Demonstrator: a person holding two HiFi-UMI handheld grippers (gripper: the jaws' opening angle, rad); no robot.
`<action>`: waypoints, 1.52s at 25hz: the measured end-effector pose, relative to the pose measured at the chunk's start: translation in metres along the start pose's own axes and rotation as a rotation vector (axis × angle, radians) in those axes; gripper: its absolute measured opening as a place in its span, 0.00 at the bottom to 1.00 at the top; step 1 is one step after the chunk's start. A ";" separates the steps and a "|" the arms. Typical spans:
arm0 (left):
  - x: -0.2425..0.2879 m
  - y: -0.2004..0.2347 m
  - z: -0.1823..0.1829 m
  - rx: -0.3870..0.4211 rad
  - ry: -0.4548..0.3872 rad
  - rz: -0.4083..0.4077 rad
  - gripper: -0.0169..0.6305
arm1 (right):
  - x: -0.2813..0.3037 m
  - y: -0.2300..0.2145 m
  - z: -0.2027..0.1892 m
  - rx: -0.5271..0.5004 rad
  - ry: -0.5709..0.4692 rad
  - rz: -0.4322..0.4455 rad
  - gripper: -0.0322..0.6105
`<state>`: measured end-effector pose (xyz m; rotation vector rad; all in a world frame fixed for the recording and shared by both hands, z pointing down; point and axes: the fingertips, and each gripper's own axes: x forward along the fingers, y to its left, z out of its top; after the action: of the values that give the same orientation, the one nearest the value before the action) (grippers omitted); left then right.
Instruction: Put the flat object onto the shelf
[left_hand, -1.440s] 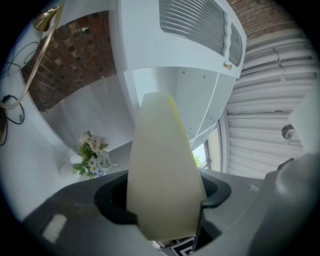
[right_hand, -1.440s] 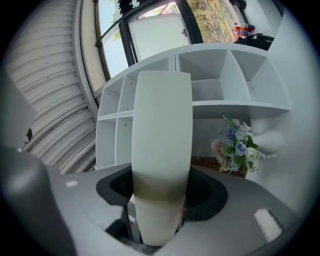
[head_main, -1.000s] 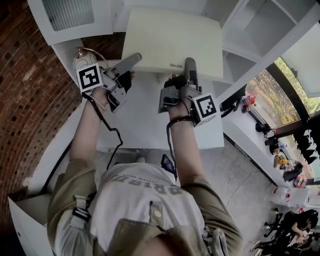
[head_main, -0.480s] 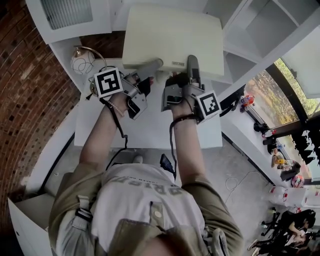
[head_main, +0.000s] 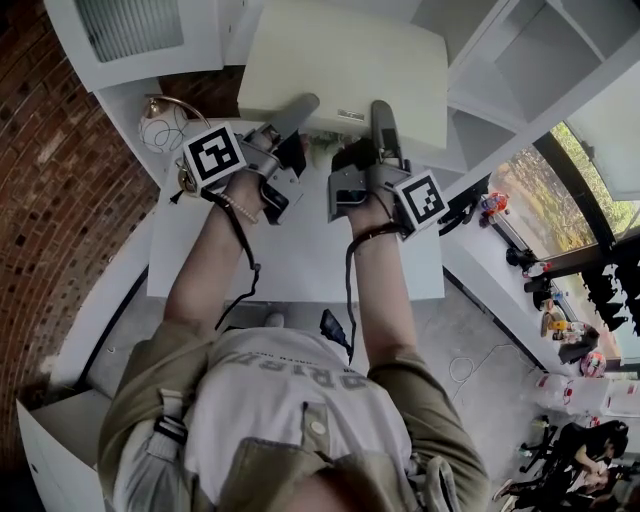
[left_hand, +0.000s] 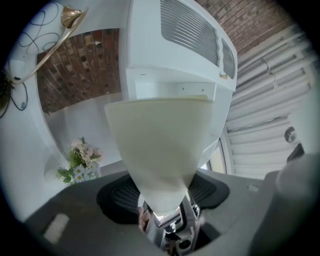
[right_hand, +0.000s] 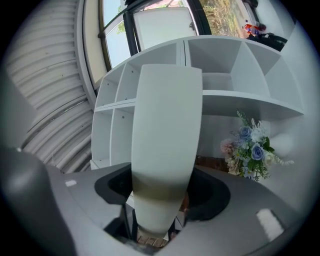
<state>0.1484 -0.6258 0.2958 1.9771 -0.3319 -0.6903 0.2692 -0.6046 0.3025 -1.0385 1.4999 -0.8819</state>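
Note:
The flat object is a cream board (head_main: 345, 65), held up off the white table (head_main: 290, 250) in front of me. My left gripper (head_main: 300, 105) bites its near edge on the left, jaws closing, pads against the board (left_hand: 160, 145). A little to the right, my right gripper (head_main: 380, 110) clamps the same edge; its jaws are easing open, with the board (right_hand: 167, 130) still between the pads. The white shelf unit (right_hand: 225, 75) with open compartments stands beyond the board, at the upper right in the head view (head_main: 520, 50).
A white cabinet with a vent grille (head_main: 130, 30) hangs at the upper left, by a brick wall (head_main: 60, 180). A gold-wire ornament (head_main: 160, 120) stands at the table's back left. A small bunch of flowers (right_hand: 252, 147) sits below the shelf unit. Windows lie to the right.
My left gripper has swung right from the ornament's side to the board's near edge and taken hold. The board has risen slightly toward the shelf. The right gripper kept its hold.

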 end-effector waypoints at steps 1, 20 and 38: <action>0.001 0.000 0.004 -0.004 -0.013 -0.002 0.49 | 0.001 0.001 -0.001 -0.009 0.008 0.007 0.53; 0.021 -0.001 0.043 -0.075 -0.050 -0.024 0.52 | 0.001 0.011 0.026 -0.145 0.007 0.023 0.48; 0.028 0.012 0.027 -0.039 -0.090 0.020 0.52 | 0.034 0.016 0.048 -0.137 0.012 -0.002 0.45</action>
<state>0.1556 -0.6654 0.2874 1.9069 -0.3892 -0.7691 0.3124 -0.6308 0.2684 -1.1366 1.5870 -0.7964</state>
